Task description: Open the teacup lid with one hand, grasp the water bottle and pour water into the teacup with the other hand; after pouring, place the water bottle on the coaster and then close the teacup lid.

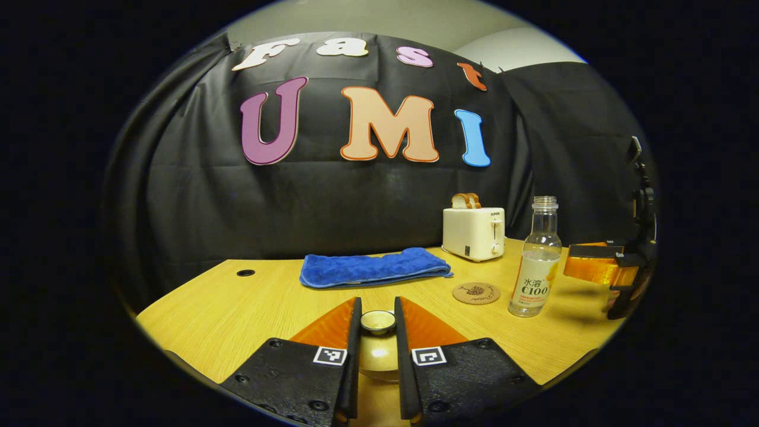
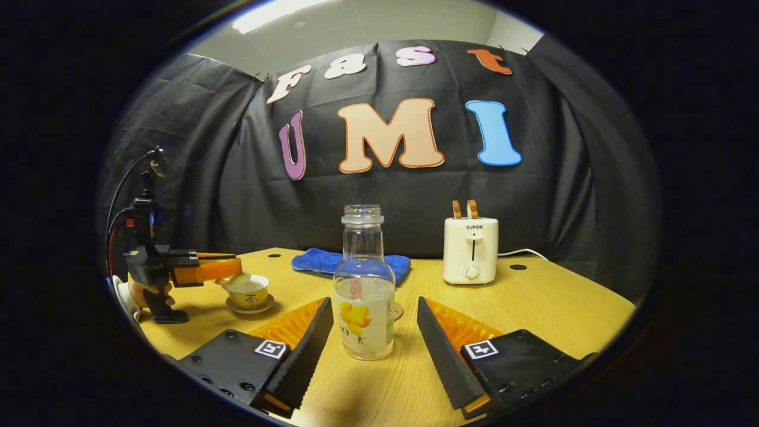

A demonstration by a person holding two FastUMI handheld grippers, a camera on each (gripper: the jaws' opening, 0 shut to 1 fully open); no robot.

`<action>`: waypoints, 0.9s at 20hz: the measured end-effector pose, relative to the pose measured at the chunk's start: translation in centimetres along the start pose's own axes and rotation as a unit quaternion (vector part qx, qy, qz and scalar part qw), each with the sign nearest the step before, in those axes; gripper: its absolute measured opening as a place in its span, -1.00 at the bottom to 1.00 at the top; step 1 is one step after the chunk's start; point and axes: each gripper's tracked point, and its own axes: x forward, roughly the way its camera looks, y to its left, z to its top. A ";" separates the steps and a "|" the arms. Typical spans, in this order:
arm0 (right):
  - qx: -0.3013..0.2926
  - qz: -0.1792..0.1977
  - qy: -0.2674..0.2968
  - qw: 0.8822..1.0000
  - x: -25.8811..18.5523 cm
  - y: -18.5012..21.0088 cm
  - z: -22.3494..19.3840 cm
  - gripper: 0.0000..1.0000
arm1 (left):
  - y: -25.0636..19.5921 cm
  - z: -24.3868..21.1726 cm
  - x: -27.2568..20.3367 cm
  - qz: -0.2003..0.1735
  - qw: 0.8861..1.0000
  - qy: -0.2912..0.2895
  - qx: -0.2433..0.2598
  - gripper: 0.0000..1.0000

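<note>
Sitting on its small saucer on the light wooden table (image 2: 533, 308), the little cream teacup (image 2: 248, 293) with water-pale inside is seen at about 9 o'clock in the right gripper view. Its round cream lid (image 1: 378, 321) is pinched by its knob between the two fingers of the left gripper (image 1: 377, 332), which are closed narrow on it. In the right gripper view that lid (image 2: 236, 279) is held tipped up just above the cup's rim, at the cup's 10 o'clock.

The clear plastic water bottle (image 2: 363, 284) with no cap is stood upright, partly filled. It is framed by the right gripper (image 2: 370, 332), whose fingers are spread wide and are not touching it.

In the left gripper view the round brown cork coaster (image 1: 476, 293) is laid flat just beside the bottle (image 1: 536, 261), at its 9 o'clock. Behind it, at 12 o'clock, a cream toaster (image 1: 474, 232) with bread slices is placed. A folded blue towel (image 1: 373, 268) is laid at the coaster's 10 o'clock.
</note>
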 end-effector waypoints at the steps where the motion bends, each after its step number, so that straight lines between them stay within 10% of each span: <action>1: 0.000 0.002 0.009 1.000 0.5 0.1 -0.2 0.76 | 0.2 0.0 -0.4 0.002 1.000 -0.003 0.000 -0.51; 18: -0.004 -0.026 0.060 0.998 6.3 1.1 -1.8 0.77 | 6.7 0.3 -5.1 0.101 0.995 -0.018 -0.011 -0.51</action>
